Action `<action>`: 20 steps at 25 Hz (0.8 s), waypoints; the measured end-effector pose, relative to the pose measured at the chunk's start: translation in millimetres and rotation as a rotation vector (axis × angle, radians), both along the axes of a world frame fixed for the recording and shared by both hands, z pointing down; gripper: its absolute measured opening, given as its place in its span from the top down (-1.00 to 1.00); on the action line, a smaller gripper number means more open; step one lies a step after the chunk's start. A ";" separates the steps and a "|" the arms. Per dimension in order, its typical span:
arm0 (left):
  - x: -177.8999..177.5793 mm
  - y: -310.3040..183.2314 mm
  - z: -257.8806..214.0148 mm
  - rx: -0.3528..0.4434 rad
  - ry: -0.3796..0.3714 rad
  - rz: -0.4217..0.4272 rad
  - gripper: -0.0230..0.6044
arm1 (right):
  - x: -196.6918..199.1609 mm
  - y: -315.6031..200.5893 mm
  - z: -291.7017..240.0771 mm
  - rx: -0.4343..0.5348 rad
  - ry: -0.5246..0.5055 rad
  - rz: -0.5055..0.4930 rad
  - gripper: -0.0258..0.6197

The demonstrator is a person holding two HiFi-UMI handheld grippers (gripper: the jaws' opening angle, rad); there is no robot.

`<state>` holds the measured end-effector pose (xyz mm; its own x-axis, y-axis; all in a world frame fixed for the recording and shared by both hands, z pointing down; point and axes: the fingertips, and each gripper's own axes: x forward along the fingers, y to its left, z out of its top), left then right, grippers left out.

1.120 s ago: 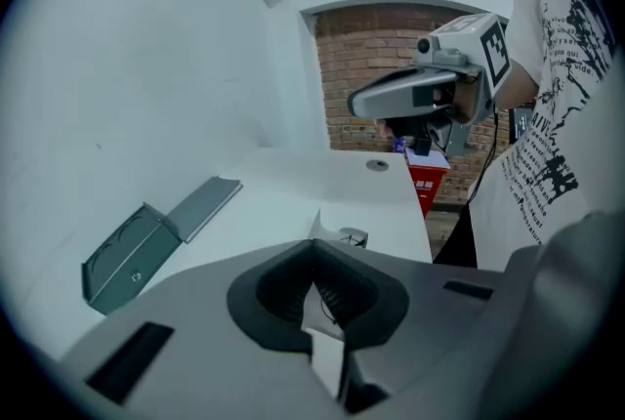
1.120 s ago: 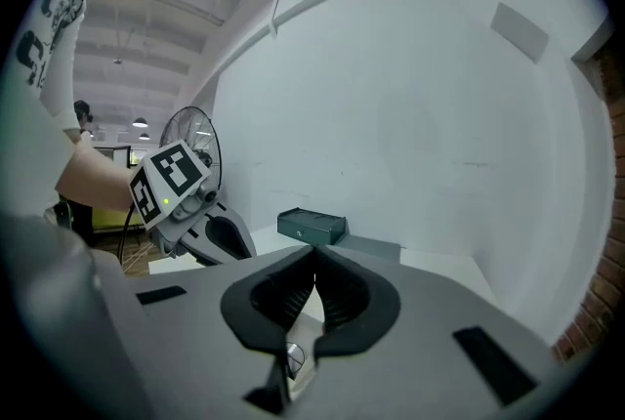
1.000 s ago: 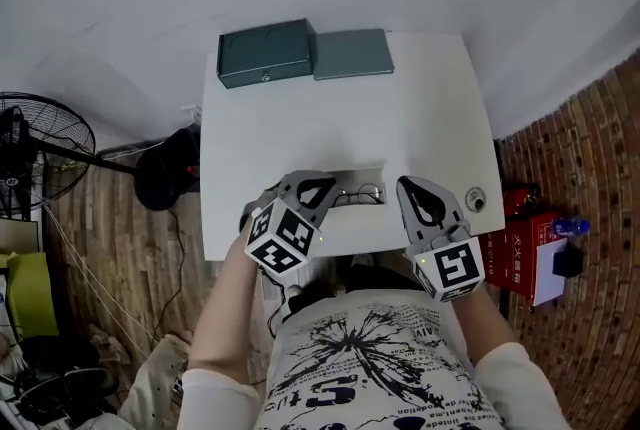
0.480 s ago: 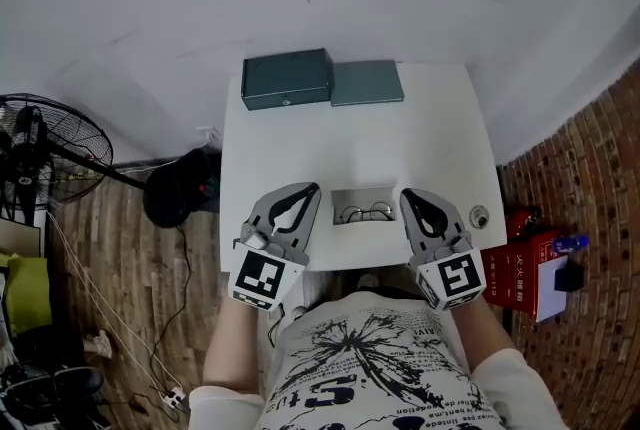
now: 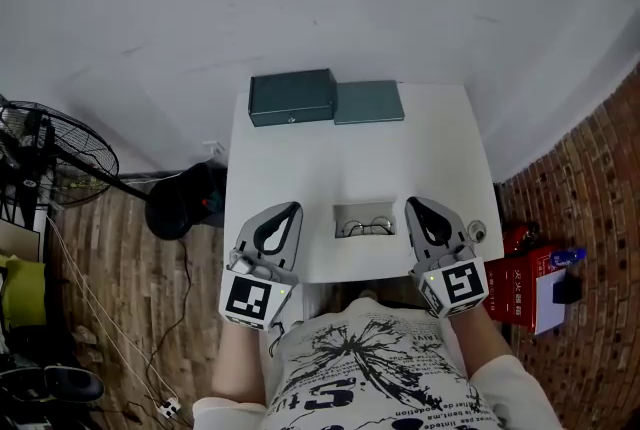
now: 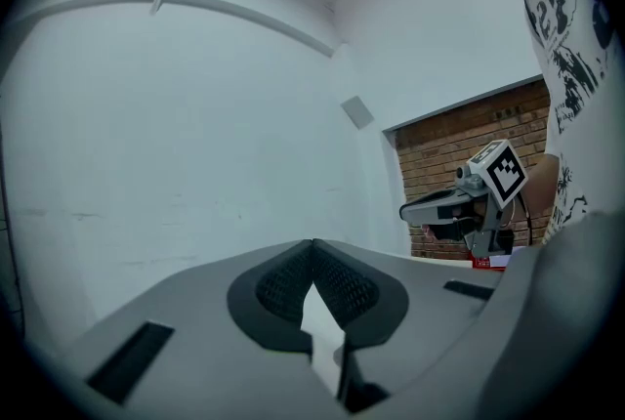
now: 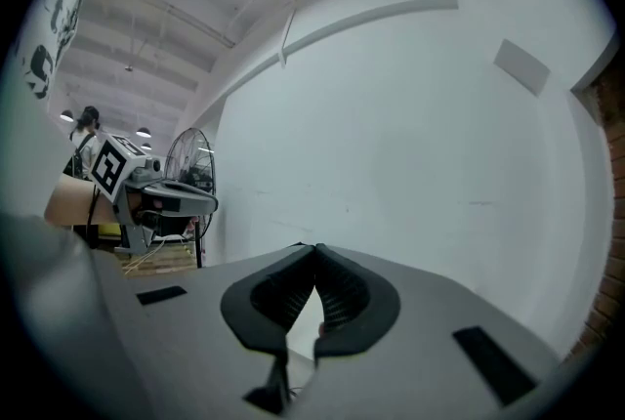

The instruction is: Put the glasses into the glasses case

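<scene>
The wire-rimmed glasses point(image 5: 366, 226) lie folded inside a small pale open case point(image 5: 341, 214) near the front edge of the white table point(image 5: 420, 158). My left gripper point(image 5: 287, 209) hangs at the front edge, left of the case, and is apart from it. My right gripper point(image 5: 414, 204) is on the case's right side, also apart. Both are shut with nothing between the jaws. The left gripper view has the shut left gripper point(image 6: 312, 243) pointed at a white wall, with the right gripper point(image 6: 405, 211) off to the side. The right gripper view has the right gripper point(image 7: 315, 248) shut likewise.
A dark teal box point(image 5: 292, 98) and a flat grey-green case point(image 5: 369, 102) sit side by side at the table's far edge. A small round object point(image 5: 476, 231) rests by the right edge. A fan point(image 5: 50, 158), a black bag point(image 5: 185, 201) and a red box point(image 5: 520, 268) stand on the floor.
Both grippers have drawn back toward the person; the left one has moved away from the case to the left. The glasses and case stay put.
</scene>
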<state>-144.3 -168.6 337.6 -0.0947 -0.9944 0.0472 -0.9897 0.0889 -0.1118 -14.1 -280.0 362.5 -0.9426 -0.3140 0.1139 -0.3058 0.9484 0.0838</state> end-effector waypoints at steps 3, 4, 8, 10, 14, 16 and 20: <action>0.0 1.2 -1.3 0.007 0.005 -0.007 0.88 | -0.3 1.4 -1.5 -0.005 -0.005 -0.005 0.88; 0.3 0.7 -1.5 0.009 0.004 -0.007 0.88 | -0.5 1.4 -1.7 -0.006 -0.007 -0.008 0.88; 1.0 -3.3 -1.9 0.013 0.013 -0.008 0.88 | -0.8 -1.0 -0.3 -0.013 -0.008 -0.015 0.88; 0.1 -6.7 -1.8 0.011 0.014 -0.006 0.88 | -1.7 -2.8 0.8 -0.016 -0.006 -0.016 0.88; -2.6 -12.5 -1.2 -0.002 0.021 -0.006 0.88 | -4.4 -5.8 0.9 -0.010 -0.001 -0.022 0.88; -2.8 -14.3 2.5 -0.044 0.009 -0.001 0.88 | -4.7 -8.6 0.3 -0.010 -0.003 -0.018 0.88; -4.4 -21.0 -2.4 0.003 0.027 -0.008 0.88 | -6.0 -13.6 -1.2 -0.014 -0.006 -0.003 0.88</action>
<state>-148.7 -189.7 335.2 -0.1017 -0.9937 0.0467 -0.9916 0.0975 -0.0846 -20.1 -293.6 361.4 -0.9443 -0.3093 0.1125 -0.3031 0.9505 0.0688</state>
